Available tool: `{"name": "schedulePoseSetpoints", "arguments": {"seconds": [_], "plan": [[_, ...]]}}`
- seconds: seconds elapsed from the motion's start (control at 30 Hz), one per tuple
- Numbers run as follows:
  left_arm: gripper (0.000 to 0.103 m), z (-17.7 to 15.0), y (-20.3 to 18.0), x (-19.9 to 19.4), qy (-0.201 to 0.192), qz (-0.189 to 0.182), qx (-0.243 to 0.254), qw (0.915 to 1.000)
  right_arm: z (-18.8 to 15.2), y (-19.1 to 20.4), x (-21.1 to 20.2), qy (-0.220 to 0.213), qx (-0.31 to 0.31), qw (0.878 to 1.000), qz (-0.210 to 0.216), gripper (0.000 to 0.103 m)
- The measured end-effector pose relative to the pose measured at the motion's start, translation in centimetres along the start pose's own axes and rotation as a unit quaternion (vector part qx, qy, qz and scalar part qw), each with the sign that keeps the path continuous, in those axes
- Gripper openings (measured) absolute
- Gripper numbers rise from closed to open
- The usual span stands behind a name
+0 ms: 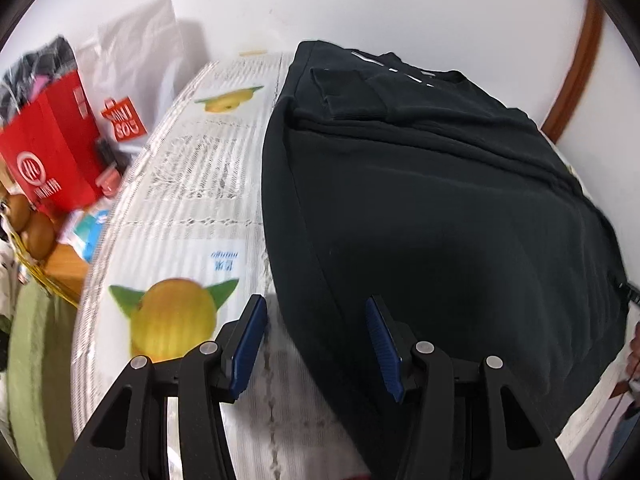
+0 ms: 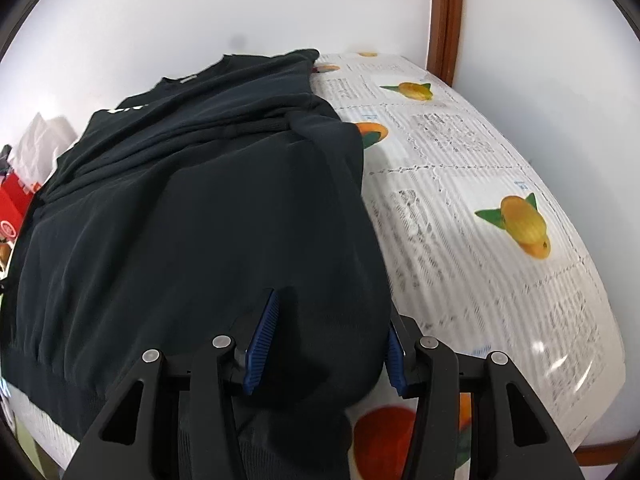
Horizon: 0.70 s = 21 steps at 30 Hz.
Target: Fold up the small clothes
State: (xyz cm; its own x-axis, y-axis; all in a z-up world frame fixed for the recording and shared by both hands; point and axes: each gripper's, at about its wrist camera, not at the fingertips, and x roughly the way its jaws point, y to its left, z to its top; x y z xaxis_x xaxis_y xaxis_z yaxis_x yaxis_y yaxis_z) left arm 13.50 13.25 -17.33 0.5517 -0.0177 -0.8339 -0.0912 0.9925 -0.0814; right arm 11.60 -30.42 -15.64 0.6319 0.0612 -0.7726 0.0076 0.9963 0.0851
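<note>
Lying spread over the table point(image 2: 500, 292) with its fruit-printed cover, the black sweatshirt point(image 1: 420, 200) has both sleeves already folded across its back and its ribbed hem toward the near edge. It looks soft, thick and moderately heavy, so it should drape and sag, not slip; the two hem corners seem the best holds. The left hand-held gripper point(image 1: 316, 344) hangs released over the hem's left corner, pads clear of cloth. The right hand-held gripper point(image 2: 330, 344) straddles the right hem corner, fabric between its pads but apparently not pinched. Bare cover flanks the garment on both sides; a red paper bag point(image 1: 52, 148) and clutter crowd the far left, and a wall stands behind.
</note>
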Motion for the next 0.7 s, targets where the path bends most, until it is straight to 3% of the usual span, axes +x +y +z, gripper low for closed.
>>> {"name": "schedulePoseSetpoints", "arguments": {"seconds": [0.33,0.47,0.5,0.53,0.57,0.6,0.7], "plan": [[0.049,-3.2,-1.3,-2.3,0.015,-0.063,-0.017,0.9978,-2.6,0.7,-1.5,-0.021,0.001,1.0,0.019,0.049],[0.046,-3.8,-2.6,-2.6,0.003,-0.034,0.0,0.9994,-3.2,1.2,-1.6,-0.034,0.002,0.999,0.012,0.05],[0.04,-3.9,-3.0,-2.6,-0.003,-0.016,0.007,0.9998,-3.4,1.5,-1.6,-0.037,-0.003,0.999,0.007,0.047],[0.024,-4.1,-3.2,-2.7,-0.008,-0.004,0.009,0.9999,-3.5,1.8,-1.6,-0.04,-0.007,0.999,0.003,0.044],[0.015,-4.1,-3.2,-2.7,-0.012,-0.002,0.005,0.9999,-3.7,2.1,-1.7,-0.045,-0.015,0.999,0.003,0.03],[0.011,-4.0,-3.0,-2.8,-0.012,-0.009,-0.005,0.9999,-3.8,2.2,-1.8,-0.048,-0.019,0.999,0.005,0.017],[0.007,-3.8,-1.6,-3.3,-0.013,-0.031,-0.032,0.9989,-3.8,2.3,-2.2,-0.052,-0.033,0.998,-0.002,0.012]]}}
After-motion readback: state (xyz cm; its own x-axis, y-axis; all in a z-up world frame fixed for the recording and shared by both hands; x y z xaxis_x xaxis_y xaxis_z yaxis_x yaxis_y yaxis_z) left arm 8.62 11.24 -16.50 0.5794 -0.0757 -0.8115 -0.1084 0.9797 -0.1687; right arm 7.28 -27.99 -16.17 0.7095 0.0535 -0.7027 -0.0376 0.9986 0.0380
